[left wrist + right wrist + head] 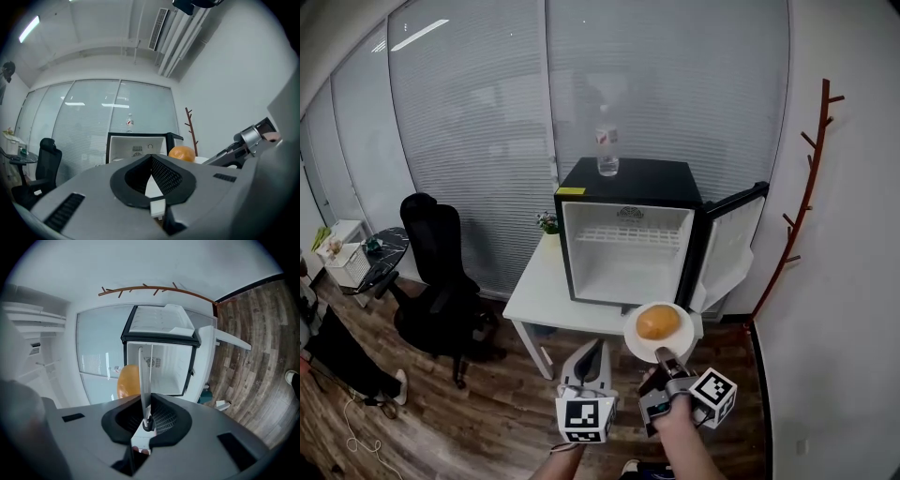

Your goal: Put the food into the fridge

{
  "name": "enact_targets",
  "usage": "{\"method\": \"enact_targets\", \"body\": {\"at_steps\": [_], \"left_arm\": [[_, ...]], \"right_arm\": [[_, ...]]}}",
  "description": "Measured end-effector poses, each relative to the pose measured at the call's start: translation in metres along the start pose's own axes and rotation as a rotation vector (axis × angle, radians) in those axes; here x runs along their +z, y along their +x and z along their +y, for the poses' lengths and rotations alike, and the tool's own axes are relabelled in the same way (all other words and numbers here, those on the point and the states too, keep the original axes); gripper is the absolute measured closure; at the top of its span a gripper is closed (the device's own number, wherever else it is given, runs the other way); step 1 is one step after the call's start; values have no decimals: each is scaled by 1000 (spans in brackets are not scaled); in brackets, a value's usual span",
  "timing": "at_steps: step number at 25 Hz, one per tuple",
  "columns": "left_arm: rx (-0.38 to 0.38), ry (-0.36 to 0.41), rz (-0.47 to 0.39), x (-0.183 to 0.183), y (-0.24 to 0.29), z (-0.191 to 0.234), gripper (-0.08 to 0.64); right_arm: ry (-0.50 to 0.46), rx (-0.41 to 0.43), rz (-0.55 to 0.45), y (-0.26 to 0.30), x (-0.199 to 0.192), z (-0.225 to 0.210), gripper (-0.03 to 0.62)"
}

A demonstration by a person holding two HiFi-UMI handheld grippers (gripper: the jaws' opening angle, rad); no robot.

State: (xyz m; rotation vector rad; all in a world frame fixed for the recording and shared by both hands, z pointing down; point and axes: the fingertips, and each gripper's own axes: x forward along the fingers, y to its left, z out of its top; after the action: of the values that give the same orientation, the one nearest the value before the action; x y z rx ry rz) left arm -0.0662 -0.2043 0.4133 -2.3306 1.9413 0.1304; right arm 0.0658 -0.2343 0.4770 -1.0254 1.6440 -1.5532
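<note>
Fridge (649, 174), door swung out to the right, on white table (540, 292); office chair (437, 264) left, coat rack (807, 187) right, bottle (607, 150) on top. Plate (638, 346) w/ orange food (657, 322) (bun or fruit, can't tell) just near of fridge, rim pinched by right gripper (662, 357); left gripper (590, 349) jaws together, empty.

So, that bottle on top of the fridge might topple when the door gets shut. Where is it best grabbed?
Take the bottle round its body just below the label, coming in level from the front. It stands upright, slim and alone on the fridge top, so both sides look free. A low hold should be less likely to tip it.
</note>
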Motion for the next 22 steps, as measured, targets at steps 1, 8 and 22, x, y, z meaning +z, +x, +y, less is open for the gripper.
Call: {"method": "enact_targets", "body": {"at_steps": [1,8,22], "left_arm": [[5,2,-2,1,11,-1,534],[37,19,8,-6,76,-11,534],[55,28,9,-27,153,12,534]], "right_arm": [[-2,4,4,8,8,2,541],[-3,23,40,56,58,5,541],[7,-1,70,131,87,-11,541]]}}
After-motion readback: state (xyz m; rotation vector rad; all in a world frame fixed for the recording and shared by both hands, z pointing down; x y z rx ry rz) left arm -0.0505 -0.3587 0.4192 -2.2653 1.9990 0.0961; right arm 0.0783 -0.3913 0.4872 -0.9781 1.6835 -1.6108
